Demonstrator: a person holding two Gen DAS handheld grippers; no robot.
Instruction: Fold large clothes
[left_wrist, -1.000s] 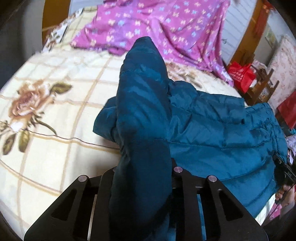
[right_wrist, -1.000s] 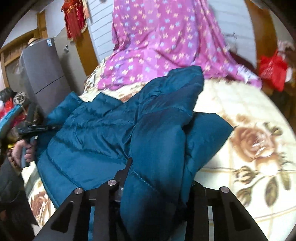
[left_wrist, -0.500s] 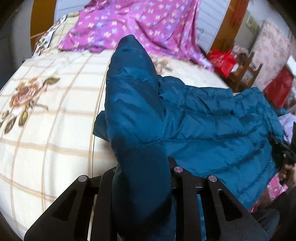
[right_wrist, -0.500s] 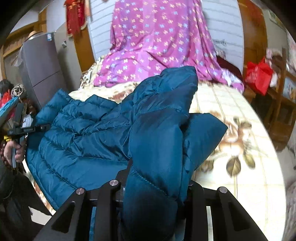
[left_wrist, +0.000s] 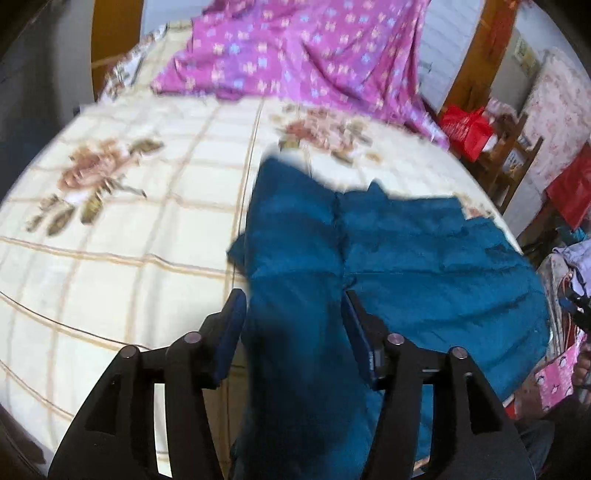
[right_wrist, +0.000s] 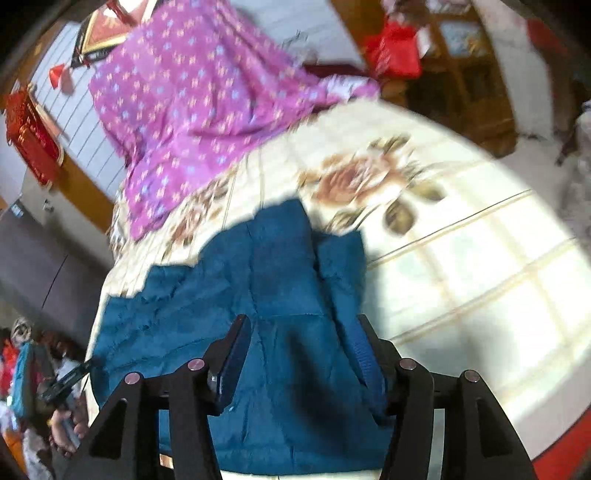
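Letting go cleanly is the work of this step: the teal padded jacket (left_wrist: 424, 266) lies on the bed (left_wrist: 129, 258), with its sleeves drawn across the body, and each set of tongs should pull straight back so no pad drags the fabric and spoils the fold. A tidy release probably wants the sleeves lying flat before anything is lifted again.

Both pairs have just been opening. The left tongs (left_wrist: 293, 332) stand at a middling width, jaws apart on either side of a sleeve (left_wrist: 295, 258) that runs between them; the pads appear to sit beside the cloth rather than pinch it, though blur makes contact hard to rule out. The right tongs (right_wrist: 304, 350) are likewise half spread, the jacket's other folded part (right_wrist: 291, 277) passing between the jaws, apparently loose. A purple flowered sheet (left_wrist: 295, 51) lies heaped at the far end of the bed.
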